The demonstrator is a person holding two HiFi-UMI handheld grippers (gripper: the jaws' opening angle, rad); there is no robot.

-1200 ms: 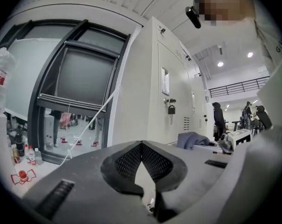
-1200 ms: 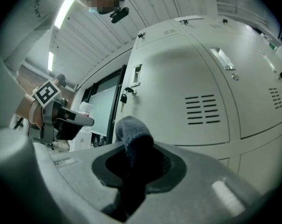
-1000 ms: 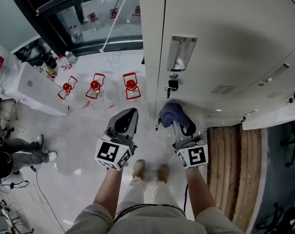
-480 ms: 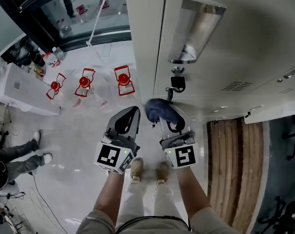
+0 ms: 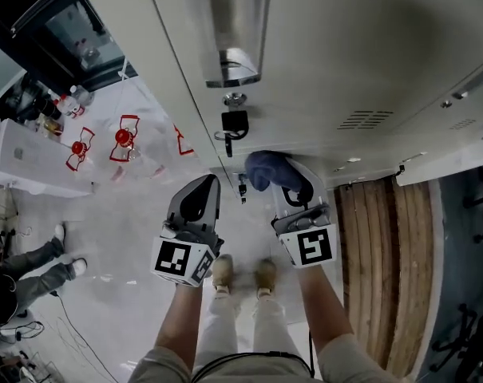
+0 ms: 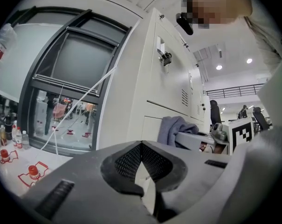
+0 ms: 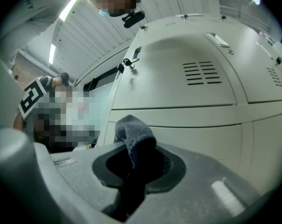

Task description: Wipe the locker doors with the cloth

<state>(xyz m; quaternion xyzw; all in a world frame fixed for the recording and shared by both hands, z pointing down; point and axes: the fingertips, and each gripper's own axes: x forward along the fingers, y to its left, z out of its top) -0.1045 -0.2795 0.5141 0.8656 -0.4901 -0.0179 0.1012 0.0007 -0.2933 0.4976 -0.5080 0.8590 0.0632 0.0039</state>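
Note:
A tall cream locker bank (image 5: 345, 62) fills the upper right of the head view, its door carrying a metal handle (image 5: 235, 30) and a black padlock (image 5: 233, 123). My right gripper (image 5: 283, 183) is shut on a blue-grey cloth (image 5: 265, 170), which bunches out past the jaws close to the lower locker door (image 7: 187, 101). In the right gripper view the cloth (image 7: 134, 136) hangs between the jaws. My left gripper (image 5: 199, 191) hovers beside it, shut with nothing in it, away from the locker's edge (image 6: 145, 78).
Red floor markers (image 5: 123, 140) and a white table with bottles (image 5: 41, 126) lie at the left. A seated person's legs (image 5: 33, 266) show at the far left. A wooden slatted panel (image 5: 381, 262) runs along the right. My feet (image 5: 241, 274) stand below the grippers.
The head view has swung closer to the locker, so handle and padlock loom larger. The right gripper with the cloth shifted slightly right along the lower door. The left gripper barely moved.

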